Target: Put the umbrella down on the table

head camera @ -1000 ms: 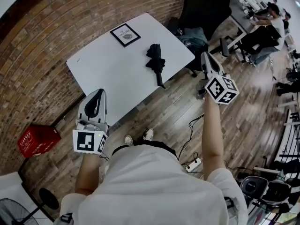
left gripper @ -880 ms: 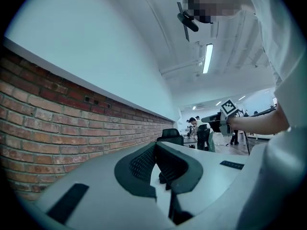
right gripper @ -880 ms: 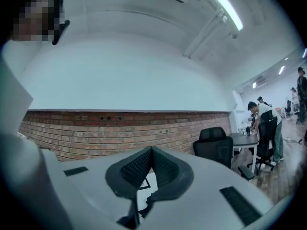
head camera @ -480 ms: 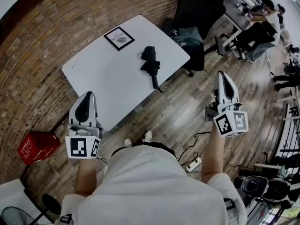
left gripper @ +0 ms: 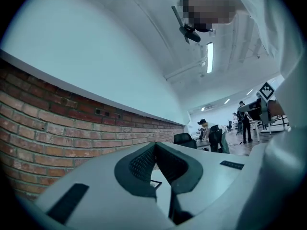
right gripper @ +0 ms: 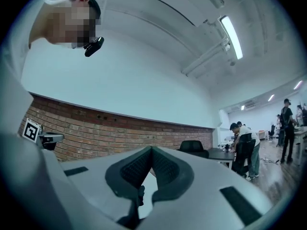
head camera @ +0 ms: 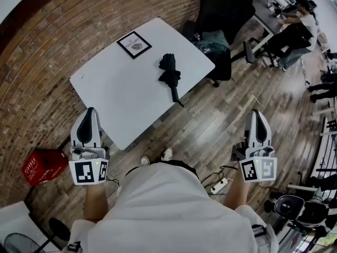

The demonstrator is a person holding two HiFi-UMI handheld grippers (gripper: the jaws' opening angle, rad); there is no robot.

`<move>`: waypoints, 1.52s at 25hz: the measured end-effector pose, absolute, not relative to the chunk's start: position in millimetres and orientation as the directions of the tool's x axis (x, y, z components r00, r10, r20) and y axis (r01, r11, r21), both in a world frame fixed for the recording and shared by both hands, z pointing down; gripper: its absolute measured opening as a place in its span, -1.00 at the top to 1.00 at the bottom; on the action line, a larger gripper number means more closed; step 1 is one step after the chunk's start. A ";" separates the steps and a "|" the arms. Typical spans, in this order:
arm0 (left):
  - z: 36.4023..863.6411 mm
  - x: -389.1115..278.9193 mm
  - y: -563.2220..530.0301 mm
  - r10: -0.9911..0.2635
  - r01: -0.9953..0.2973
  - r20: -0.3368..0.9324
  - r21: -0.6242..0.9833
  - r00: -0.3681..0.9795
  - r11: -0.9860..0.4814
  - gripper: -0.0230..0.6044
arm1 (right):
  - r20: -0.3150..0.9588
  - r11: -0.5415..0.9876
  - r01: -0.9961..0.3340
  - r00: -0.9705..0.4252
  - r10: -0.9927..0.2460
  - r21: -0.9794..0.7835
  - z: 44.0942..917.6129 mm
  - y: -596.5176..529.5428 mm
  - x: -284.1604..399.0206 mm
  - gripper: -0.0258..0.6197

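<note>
Umbrella (head camera: pixel 170 75) on table (head camera: pixel 116 96) near framed picture (head camera: pixel 134 44); left gripper (head camera: pixel 90 111), right gripper (head camera: pixel 256 113): fingers closed, empty.

A brick wall (head camera: pixel 47 41) runs behind the white table (head camera: pixel 121 94) on a wood-plank floor (head camera: pixel 210 123). 1 black office chair (head camera: pixel 226 9) stands beside the table, 1 red crate (head camera: pixel 43 166) by the wall. 1 strip light (right gripper: pixel 231 36) glows overhead.

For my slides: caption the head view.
Umbrella lies on the white table; left gripper and right gripper, both shut and empty, hover short of it.
</note>
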State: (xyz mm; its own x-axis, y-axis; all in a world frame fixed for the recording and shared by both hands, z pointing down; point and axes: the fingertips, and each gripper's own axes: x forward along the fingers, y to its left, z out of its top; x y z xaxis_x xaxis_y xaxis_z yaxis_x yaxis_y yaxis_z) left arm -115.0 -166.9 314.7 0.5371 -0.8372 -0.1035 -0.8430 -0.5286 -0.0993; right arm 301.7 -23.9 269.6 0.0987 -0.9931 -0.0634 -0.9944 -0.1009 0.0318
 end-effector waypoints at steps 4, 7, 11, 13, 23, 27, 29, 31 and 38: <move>315.1 -123.6 -164.0 -0.856 -0.864 -0.113 -0.089 0.504 -0.496 0.85 | -0.091 -0.113 -0.993 0.115 -0.989 -0.025 272.7 -28.8 294.6 0.86; 317.1 -125.7 -160.6 -0.861 -0.866 -0.102 -0.091 0.499 -0.491 0.85 | -0.093 -0.066 -0.997 0.069 -0.993 -0.040 271.9 -42.9 285.5 0.86; 316.7 -133.8 -156.3 -0.872 -0.878 -0.103 -0.079 0.479 -0.473 0.85 | -0.089 -0.036 -0.998 0.040 -0.995 -0.044 271.0 -53.0 278.3 0.86; 317.1 -138.6 -151.5 -0.876 -0.882 -0.105 -0.077 0.471 -0.465 0.85 | -0.084 -0.019 -0.999 0.023 -0.996 -0.047 272.0 -58.5 272.1 0.86; 323.1 -177.6 -130.7 -0.899 -0.904 -0.100 -0.065 0.427 -0.422 0.85 | -0.074 0.088 -0.995 -0.085 -0.994 -0.047 276.6 -79.9 214.8 0.86; 323.4 -190.9 -126.9 -0.895 -0.901 -0.099 -0.063 0.434 -0.429 0.85 | -0.070 0.102 -0.994 -0.099 -0.993 -0.038 276.1 -82.8 195.5 0.86; 320.1 -193.9 -127.4 -0.890 -0.897 -0.112 -0.064 0.442 -0.438 0.85 | -0.069 0.103 -0.994 -0.100 -0.993 -0.027 275.1 -82.0 186.8 0.86; 317.5 -194.7 -127.3 -0.881 -0.889 -0.122 -0.066 0.457 -0.452 0.85 | -0.071 0.096 -0.995 -0.094 -0.993 -0.022 274.6 -78.7 180.8 0.86; 328.1 -190.3 -127.9 -0.854 -0.861 -0.113 -0.053 0.508 -0.506 0.85 | -0.058 0.041 -0.999 -0.042 -0.997 0.021 279.8 -61.1 174.4 0.86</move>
